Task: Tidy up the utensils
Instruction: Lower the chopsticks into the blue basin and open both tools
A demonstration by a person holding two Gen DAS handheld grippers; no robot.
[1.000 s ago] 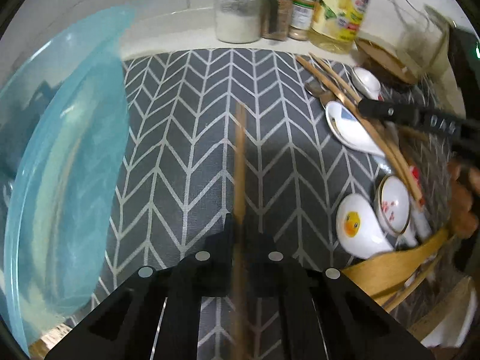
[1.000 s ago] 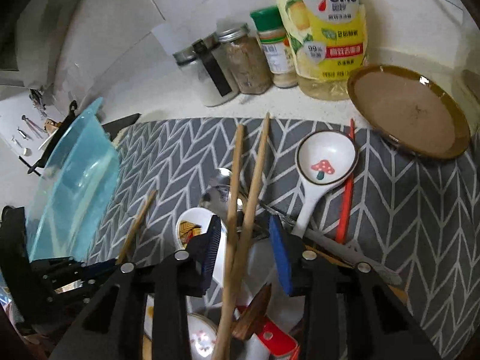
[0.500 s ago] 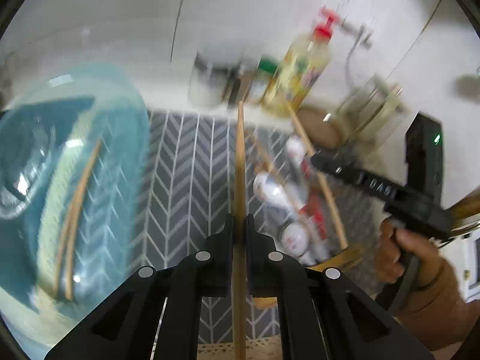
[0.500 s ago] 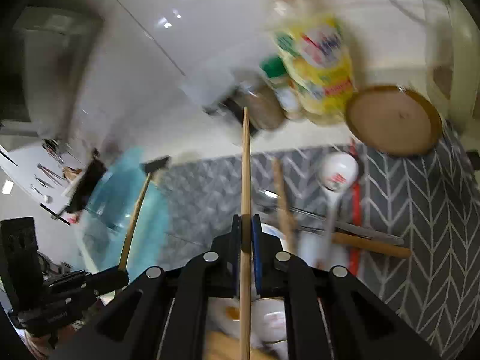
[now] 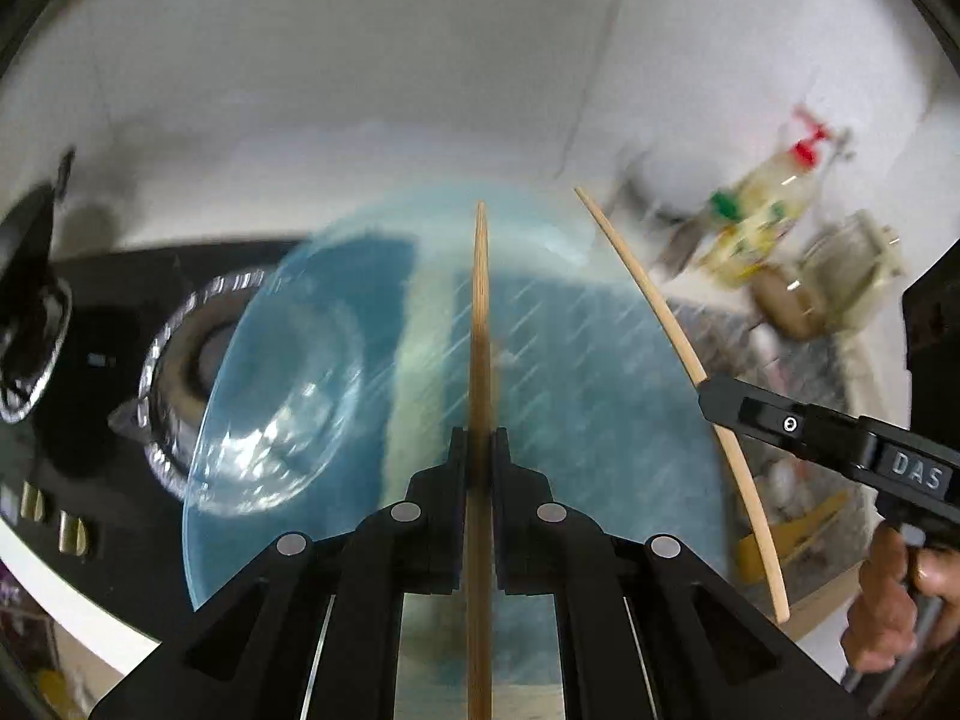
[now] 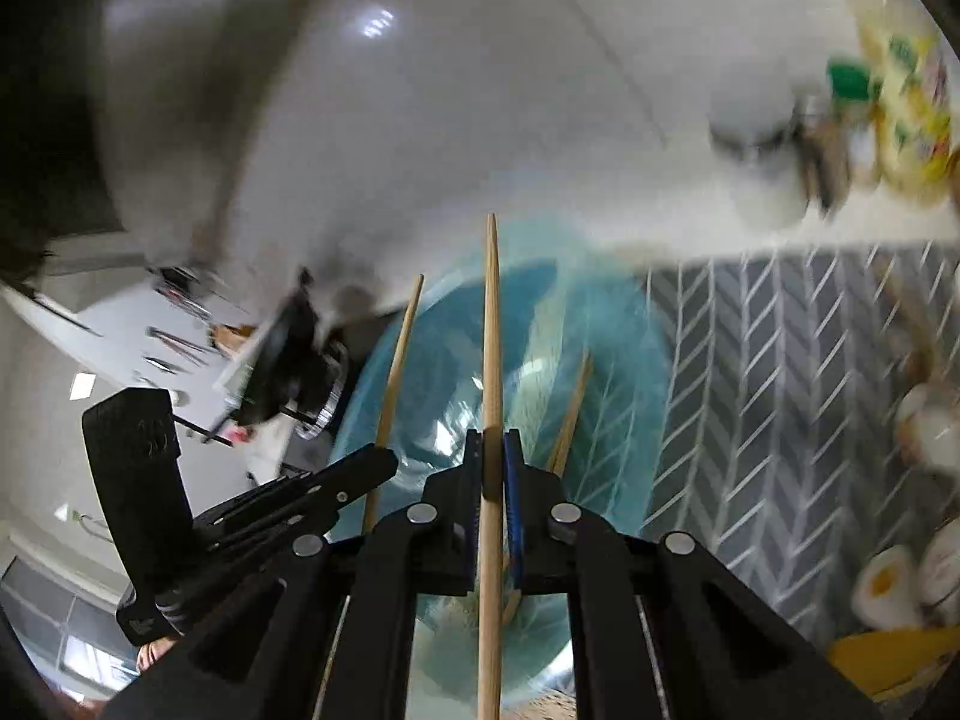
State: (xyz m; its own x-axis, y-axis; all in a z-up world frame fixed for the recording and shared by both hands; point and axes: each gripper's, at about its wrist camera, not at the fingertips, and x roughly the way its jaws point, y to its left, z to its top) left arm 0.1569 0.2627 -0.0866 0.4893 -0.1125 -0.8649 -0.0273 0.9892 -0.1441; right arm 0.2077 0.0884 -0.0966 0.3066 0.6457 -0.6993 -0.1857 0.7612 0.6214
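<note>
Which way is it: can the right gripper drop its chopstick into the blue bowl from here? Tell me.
Probably yes. The right gripper is shut on its chopstick, whose tip points over the blue bowl. Nothing stands between them, though the left gripper and its chopstick crowd alongside.

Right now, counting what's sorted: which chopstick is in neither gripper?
The chopstick lying inside the blue bowl; the others are clamped in the left gripper and right gripper.

We saw both views bright but smeared by motion: the bottles and the mat streaked, while each claw and its chopstick stayed sharp. Overhead light glared off the white wall and the bowl. Fisheye edges curved into dark corners.
</note>
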